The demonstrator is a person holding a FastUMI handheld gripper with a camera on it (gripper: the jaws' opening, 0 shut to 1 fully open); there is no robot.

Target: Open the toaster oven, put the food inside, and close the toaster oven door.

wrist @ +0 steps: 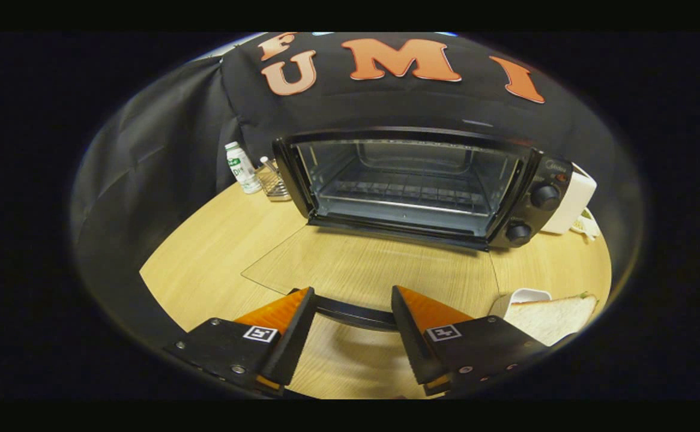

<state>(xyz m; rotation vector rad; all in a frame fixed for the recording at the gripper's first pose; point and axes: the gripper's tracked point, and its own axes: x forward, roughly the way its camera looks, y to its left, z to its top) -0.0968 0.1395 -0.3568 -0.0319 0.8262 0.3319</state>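
Now: oven open, food not yet loaded

We find the gripper released, its fingers straddling the handle of the toaster oven's lowered glass door without pressing it. The sandwich lies on the table just right of the right finger, its long axis running across.

Toaster oven open, glass door flat on table; sandwich beside.
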